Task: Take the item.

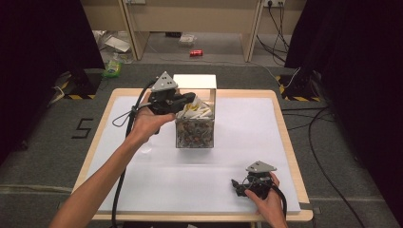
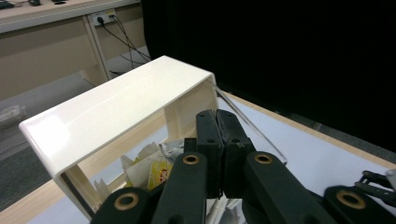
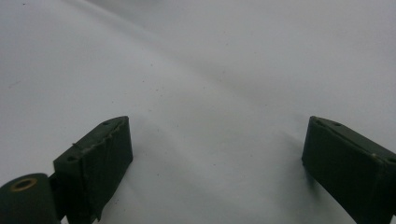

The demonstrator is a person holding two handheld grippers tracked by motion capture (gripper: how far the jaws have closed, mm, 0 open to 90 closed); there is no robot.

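A clear square box (image 1: 195,134) stands at the middle of the table, topped by a white arched frame (image 1: 195,81). Inside lie white and yellow packets (image 1: 197,110) over a layer of small mixed pieces. My left gripper (image 1: 189,99) hovers at the box's top left corner, tips over the packets. In the left gripper view its jaws (image 2: 218,116) are pressed flat together with nothing visible between them, in front of the white frame (image 2: 116,112) and above a yellow packet (image 2: 152,170). My right gripper (image 1: 243,185) rests low near the table's front right; its jaws (image 3: 215,154) stand wide apart over bare white sheet.
A white sheet (image 1: 237,156) covers the wooden table (image 1: 280,102). Cables (image 1: 328,142) trail over the grey floor at right, and black curtains hang on both sides. A green bottle (image 1: 113,67) and a red can (image 1: 196,52) lie on the floor beyond the table.
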